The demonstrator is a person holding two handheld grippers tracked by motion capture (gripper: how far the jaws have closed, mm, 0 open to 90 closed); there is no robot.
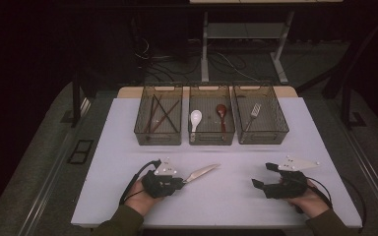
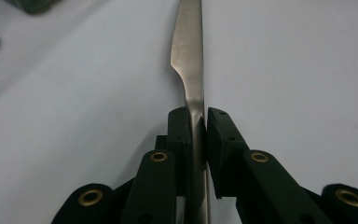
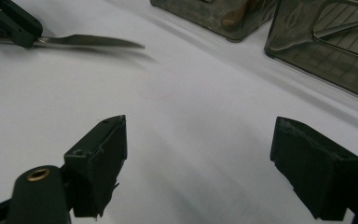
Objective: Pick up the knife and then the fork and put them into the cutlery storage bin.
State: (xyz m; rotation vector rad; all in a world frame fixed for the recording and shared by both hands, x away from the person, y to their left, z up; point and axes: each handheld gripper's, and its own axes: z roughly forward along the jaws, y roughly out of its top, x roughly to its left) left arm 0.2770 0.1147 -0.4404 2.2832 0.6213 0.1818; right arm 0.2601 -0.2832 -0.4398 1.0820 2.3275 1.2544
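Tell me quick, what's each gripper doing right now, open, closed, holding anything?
Left gripper: closed on the knife, gripping its handle.
Right gripper: open, nothing between its fingers.

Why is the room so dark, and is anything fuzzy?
High view: light falls on the white table, while the floor behind stays dim. Left gripper view: the knife glints, sharp near the left tongs, softer at its tip. Right gripper view: the right tongs and baskets look slightly blurred.
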